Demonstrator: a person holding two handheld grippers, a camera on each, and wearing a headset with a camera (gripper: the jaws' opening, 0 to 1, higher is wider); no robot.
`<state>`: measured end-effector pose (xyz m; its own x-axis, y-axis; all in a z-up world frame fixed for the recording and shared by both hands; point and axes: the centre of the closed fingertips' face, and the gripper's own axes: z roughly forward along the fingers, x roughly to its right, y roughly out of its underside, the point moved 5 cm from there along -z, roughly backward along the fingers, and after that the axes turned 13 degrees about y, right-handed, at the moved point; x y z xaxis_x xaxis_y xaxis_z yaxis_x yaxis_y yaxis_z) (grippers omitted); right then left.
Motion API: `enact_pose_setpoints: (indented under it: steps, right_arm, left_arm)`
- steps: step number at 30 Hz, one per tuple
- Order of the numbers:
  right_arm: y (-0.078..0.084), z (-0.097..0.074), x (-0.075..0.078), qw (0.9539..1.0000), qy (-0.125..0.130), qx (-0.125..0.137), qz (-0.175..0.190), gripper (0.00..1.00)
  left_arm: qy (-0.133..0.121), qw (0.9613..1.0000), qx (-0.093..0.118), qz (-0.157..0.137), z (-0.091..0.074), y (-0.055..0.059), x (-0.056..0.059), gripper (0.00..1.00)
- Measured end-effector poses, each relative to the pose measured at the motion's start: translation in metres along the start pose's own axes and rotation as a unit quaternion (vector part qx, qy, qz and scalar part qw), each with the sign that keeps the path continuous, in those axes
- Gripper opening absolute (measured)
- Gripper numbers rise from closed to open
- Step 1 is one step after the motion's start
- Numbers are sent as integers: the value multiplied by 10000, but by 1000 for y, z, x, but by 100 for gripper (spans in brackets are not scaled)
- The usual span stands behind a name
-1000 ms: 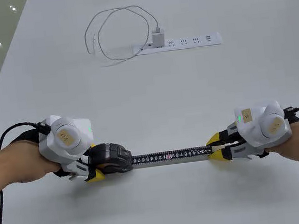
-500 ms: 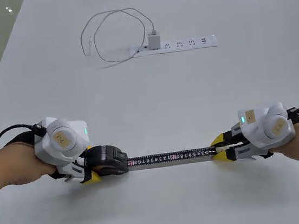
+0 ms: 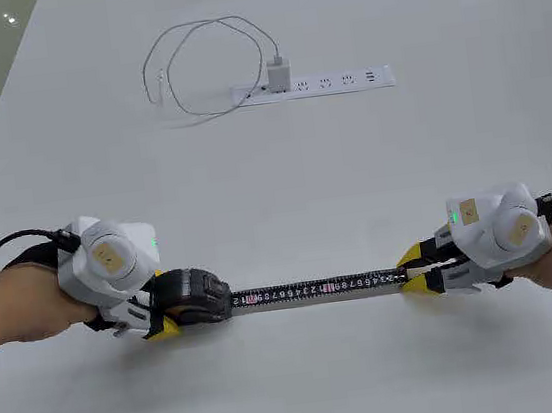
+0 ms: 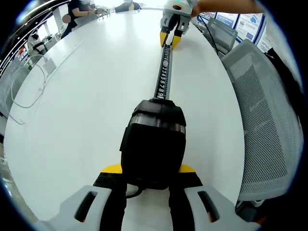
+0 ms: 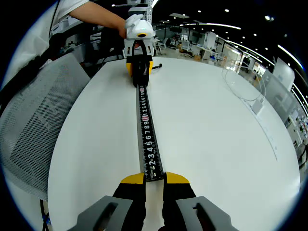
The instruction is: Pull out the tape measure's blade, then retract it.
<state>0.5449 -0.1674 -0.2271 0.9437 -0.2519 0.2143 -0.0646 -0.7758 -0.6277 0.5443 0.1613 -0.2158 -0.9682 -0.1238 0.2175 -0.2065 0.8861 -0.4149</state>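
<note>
The left tongs are clamped on the black case of the tape measure, which is held at the near left of the counter. Whether the case rests on the surface cannot be told. The right tongs are closed on the tip of the blade at the near right. The blade is stretched in a straight line between the two, with its numbered face turned up. At the far side of the counter a power strip is seen. A white charger is plugged into it and a thin cable is looped to its left.
</note>
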Motion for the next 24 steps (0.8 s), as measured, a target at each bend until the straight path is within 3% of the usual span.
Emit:
enact_pose_setpoints:
  steps: [24]
  right_arm:
    - [14,-13,4,9997,-21,-217,79,8]
  left_arm:
    - [-6,10000,-33,7,0,-1,0,29]
